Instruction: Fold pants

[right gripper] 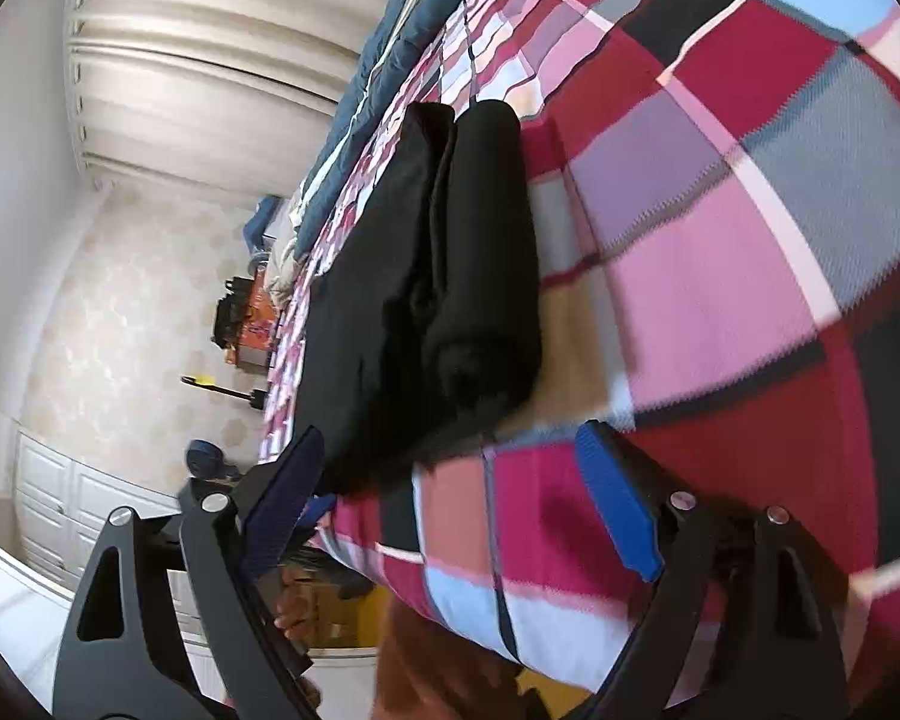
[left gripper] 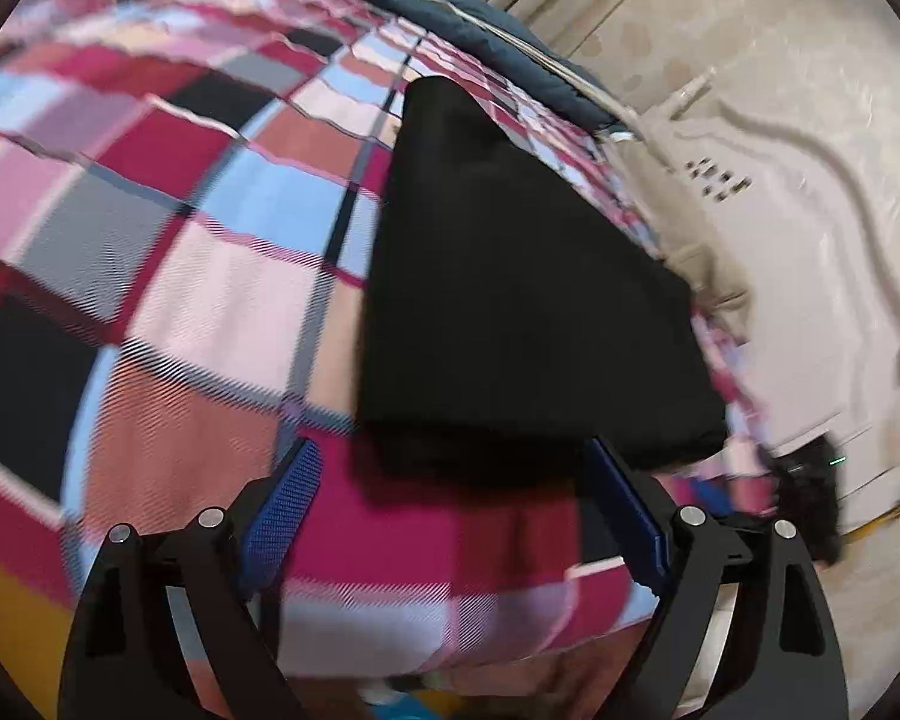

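Pants [left gripper: 510, 276]: black, lying on the plaid bedspread [left gripper: 168, 252], near the bed's edge on the side toward the room. Look already folded at least once. In right wrist view pants [right gripper: 426, 288] show two stacked or side-by-side layers w/ a rounded fold on the right part; exact fold count can't tell, fabric too dark.

Key relation: long axis runs away from both grippers, roughly along the view direction, near end toward the cams. From left gripper [left gripper: 450, 510] pants sit ahead & slightly right; near edge is just beyond the fingertips, the right finger's tip about level w/ that edge. From right gripper [right gripper: 456, 498] pants sit ahead & to the left; near corner just beside the left finger's tip. Whether either pad touches cloth: can't tell, both frames blurred. Which is nearer: about equal, maybe right gripper at the corner, judging by overlap only.

Left gripper: jaws spread wide, nothing between them but bedspread. Right gripper: also wide apart, holding nothing; bedspread seen through the gap.

Judgement: both grippers empty, so next move prob either grabbing the near end to fold it over toward the far end, or task is near done & it's just a release. Risk if grabbing: pinching bedspread along w/ pants, or taking only the top layer.
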`<state>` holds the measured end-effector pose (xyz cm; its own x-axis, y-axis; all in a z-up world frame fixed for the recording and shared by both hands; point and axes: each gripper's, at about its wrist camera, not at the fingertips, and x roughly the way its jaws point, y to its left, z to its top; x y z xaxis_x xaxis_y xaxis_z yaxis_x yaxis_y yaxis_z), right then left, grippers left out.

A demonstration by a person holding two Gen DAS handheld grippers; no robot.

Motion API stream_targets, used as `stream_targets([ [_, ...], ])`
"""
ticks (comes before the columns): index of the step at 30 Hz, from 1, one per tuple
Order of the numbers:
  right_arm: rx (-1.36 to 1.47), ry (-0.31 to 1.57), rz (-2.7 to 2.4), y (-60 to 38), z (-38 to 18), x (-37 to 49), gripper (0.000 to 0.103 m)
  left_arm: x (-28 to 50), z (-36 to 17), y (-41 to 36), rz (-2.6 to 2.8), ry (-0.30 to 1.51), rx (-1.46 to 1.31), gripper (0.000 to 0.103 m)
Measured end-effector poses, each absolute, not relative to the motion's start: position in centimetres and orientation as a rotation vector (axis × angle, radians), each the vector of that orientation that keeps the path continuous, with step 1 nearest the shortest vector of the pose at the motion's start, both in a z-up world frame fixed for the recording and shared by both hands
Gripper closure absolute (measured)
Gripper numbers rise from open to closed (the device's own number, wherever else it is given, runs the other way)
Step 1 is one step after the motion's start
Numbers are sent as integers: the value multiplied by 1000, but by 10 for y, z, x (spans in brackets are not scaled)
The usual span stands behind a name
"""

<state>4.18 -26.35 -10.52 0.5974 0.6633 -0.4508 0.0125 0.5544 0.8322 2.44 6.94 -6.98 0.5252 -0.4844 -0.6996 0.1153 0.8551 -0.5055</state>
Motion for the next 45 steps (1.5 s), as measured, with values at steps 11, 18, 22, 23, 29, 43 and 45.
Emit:
stream_targets([
  [11,772,847,259,-240,-96,17,14,-18,-60,57,-128,852,-191,16],
  [18,562,861,131,-208,-85,16,13,-25,-47,45,-60,809,-114,16],
  [22,455,869,78,-192,-81,18,13,-27,-46,39,-55,806,-100,16],
  [23,435,869,70,-189,-81,18,13,-27,-46,38,-55,810,-106,16],
  [29,361,860,54,-177,-76,19,12,-24,-47,32,-60,815,-114,16],
  [43,296,846,21,-167,-71,20,12,-26,-46,27,-44,811,-107,16],
  [45,287,847,19,-166,-72,20,12,-26,-45,26,-42,807,-103,16],
])
